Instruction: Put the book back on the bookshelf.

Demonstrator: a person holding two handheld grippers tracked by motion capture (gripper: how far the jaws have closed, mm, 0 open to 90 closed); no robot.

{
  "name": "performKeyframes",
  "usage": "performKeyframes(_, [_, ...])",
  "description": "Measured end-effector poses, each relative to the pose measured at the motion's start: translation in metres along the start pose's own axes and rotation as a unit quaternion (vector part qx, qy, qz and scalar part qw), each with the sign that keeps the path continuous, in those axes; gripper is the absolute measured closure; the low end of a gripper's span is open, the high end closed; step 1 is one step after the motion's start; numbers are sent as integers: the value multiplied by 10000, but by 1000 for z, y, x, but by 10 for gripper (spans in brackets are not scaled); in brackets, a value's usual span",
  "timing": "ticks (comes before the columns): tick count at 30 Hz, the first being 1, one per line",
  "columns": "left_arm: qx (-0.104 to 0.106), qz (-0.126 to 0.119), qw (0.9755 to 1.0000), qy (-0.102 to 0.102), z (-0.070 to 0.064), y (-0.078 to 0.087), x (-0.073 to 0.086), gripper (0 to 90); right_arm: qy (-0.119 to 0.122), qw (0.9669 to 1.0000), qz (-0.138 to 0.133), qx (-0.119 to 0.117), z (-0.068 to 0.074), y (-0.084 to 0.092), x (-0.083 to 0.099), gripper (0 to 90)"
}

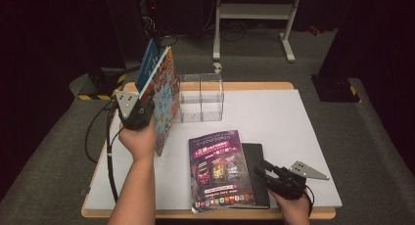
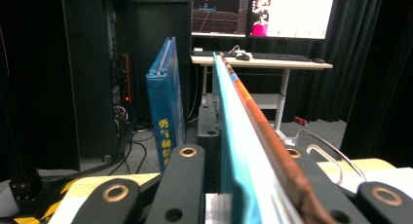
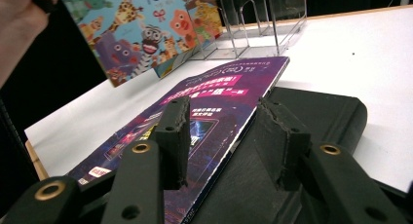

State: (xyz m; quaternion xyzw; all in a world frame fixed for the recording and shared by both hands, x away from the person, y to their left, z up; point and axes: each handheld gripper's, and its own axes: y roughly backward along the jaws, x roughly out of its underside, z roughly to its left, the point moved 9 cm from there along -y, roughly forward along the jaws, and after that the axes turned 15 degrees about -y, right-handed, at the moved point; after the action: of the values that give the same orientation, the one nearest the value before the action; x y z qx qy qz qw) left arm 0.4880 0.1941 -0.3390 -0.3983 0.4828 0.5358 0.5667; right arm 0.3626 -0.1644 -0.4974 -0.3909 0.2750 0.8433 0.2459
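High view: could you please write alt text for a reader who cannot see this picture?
The left gripper holds a colourful picture book upright near a clear acrylic rack on a white table. The right gripper rests by a purple magazine that lies on a black notebook.

The magazine (image 1: 221, 170) is lying on the notebook (image 1: 258, 173) at the near edge of the table (image 1: 288, 122). The rack (image 1: 201, 98) is standing behind them, toward the far edge. The picture book (image 1: 164, 100) is standing upright left of the rack, in the left gripper (image 1: 138, 107). The right gripper (image 1: 266, 172) is sitting right of the magazine, over the notebook.
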Motion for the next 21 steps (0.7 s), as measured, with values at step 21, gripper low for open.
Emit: performKeyframes(21, [-184,-39,9995,-253,-5,-7,30,792,-28,10000,75,-22,0,-1,4,571])
